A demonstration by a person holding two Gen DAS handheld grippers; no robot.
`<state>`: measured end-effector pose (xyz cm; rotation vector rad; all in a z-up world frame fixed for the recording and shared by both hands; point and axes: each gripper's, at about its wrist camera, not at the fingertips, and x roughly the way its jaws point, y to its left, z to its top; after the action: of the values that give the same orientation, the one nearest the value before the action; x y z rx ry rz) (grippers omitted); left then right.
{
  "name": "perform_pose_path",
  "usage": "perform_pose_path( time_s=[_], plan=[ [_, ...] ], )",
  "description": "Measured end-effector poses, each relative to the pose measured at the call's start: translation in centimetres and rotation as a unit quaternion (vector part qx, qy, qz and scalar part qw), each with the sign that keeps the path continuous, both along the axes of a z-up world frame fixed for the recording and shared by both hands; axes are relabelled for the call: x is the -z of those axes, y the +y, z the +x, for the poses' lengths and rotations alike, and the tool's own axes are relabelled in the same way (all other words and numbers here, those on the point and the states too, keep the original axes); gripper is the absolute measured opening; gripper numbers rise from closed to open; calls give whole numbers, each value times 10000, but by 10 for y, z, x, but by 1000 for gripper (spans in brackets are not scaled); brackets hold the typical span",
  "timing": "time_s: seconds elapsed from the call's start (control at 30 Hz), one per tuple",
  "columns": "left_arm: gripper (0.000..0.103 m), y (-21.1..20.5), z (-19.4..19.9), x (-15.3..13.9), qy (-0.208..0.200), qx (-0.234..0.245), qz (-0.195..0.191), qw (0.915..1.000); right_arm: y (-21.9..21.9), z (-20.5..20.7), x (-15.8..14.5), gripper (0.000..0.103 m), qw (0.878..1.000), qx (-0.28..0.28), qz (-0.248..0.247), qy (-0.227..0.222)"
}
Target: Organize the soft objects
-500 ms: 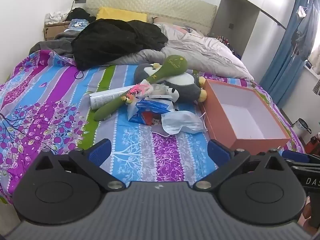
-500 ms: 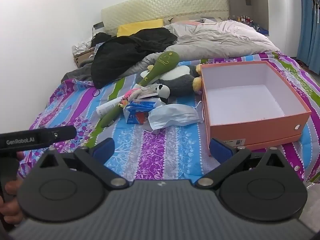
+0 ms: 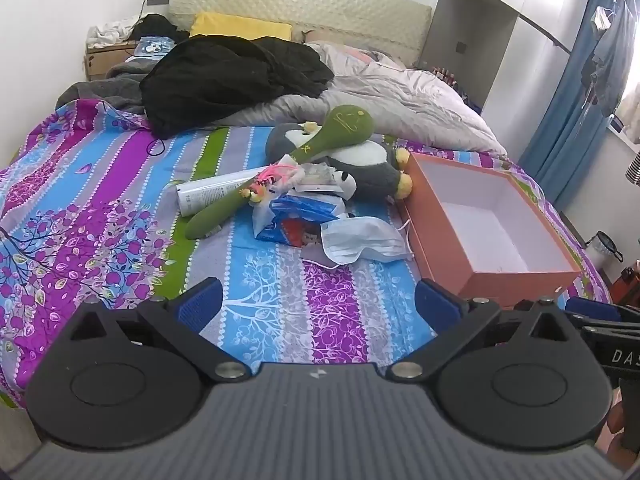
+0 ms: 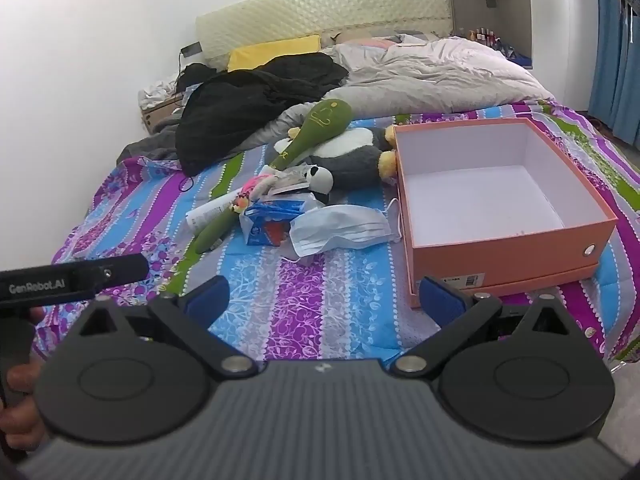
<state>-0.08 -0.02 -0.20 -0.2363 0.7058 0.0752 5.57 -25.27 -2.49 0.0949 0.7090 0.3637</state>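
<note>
A pile of soft things lies mid-bed: a grey-and-white plush penguin [image 3: 368, 168] [image 4: 352, 156], a long green plush club [image 3: 312, 148] [image 4: 308, 132] across it, a small panda toy [image 3: 344, 182] [image 4: 320, 179], a blue plastic pack [image 3: 300, 216] [image 4: 268, 220] and a pale blue face mask [image 3: 360, 240] [image 4: 340, 228]. An open orange box [image 3: 516, 284] [image 4: 500, 256] with a white inside stands to their right. My left gripper [image 3: 318, 304] and right gripper [image 4: 324, 296] hover open near the bed's front edge, nothing between their blue pads.
A white tube [image 3: 212, 194] lies under the green club. Black clothing [image 3: 228, 76] and a grey duvet [image 3: 400, 96] fill the far half of the striped floral bed [image 3: 100, 208]. Blue curtains [image 3: 576, 92] hang at right. A hand [image 4: 20, 412] holds the other gripper's handle.
Both views have shifted only slightly; nothing on the bed has moved and both grippers stay open.
</note>
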Motion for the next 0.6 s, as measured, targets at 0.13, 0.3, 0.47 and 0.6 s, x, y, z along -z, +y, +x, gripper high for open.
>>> perform_pose_path(
  time_s=[0.13, 0.3, 0.47, 0.6],
  plan=[
    [103, -1, -1, 4, 7, -2, 9, 10000, 1, 1, 1, 103, 10000, 17, -18, 9],
    [103, -2, 3, 6, 58, 18, 13, 10000, 0, 0, 2, 103, 10000, 11, -24, 14],
    [103, -4, 3, 8, 93, 48, 30, 9999, -2, 1, 4, 103, 10000, 33, -20, 39],
    [103, -4, 4, 8, 90, 53, 34, 9999, -2, 1, 4, 103, 10000, 41, -25, 53]
  ],
)
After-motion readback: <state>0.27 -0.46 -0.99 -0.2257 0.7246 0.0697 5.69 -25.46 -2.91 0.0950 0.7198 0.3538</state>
